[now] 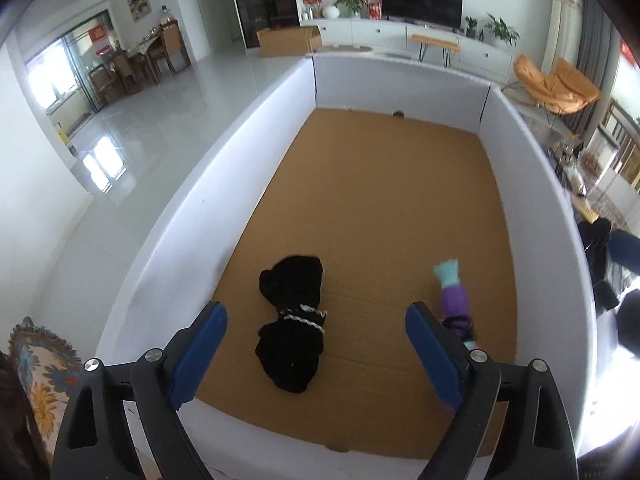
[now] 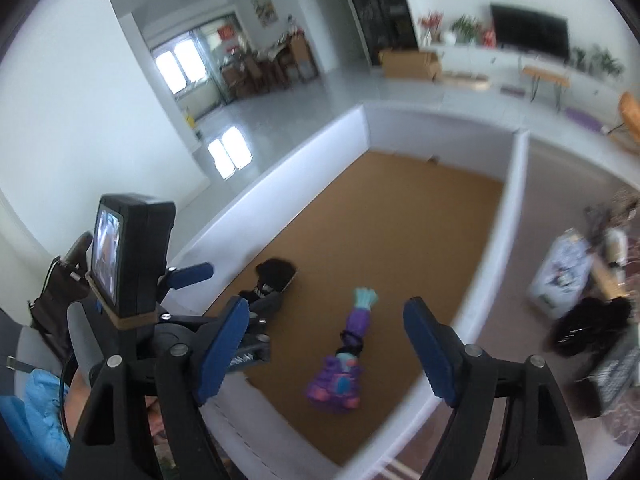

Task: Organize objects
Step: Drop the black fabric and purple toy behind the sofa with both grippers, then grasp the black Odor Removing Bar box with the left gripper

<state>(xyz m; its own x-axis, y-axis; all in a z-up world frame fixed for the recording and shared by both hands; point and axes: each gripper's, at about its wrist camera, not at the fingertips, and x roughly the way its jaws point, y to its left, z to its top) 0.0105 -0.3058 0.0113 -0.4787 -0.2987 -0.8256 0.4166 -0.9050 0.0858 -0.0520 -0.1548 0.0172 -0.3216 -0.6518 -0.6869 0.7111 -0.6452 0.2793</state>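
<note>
A black bundled cloth item with a white cord around its middle [image 1: 294,326] lies on the brown cardboard floor [image 1: 380,200] of a white-walled pen. A purple and teal bundled item [image 1: 454,296] lies to its right, partly hidden behind my left gripper's right finger; it shows whole in the right wrist view [image 2: 346,354]. My left gripper [image 1: 316,354] is open and empty, hovering just over the black bundle. My right gripper [image 2: 326,354] is open and empty above the purple item. The black bundle [image 2: 274,276] and the left gripper's body [image 2: 132,264] also show in the right wrist view.
White pen walls [image 1: 180,216] enclose the cardboard on all sides. Outside to the right are a dark bag [image 2: 588,326] and boxes [image 2: 560,276] on a carpet. Beyond the pen: a cardboard box [image 1: 288,40], TV cabinet, orange chair [image 1: 554,86].
</note>
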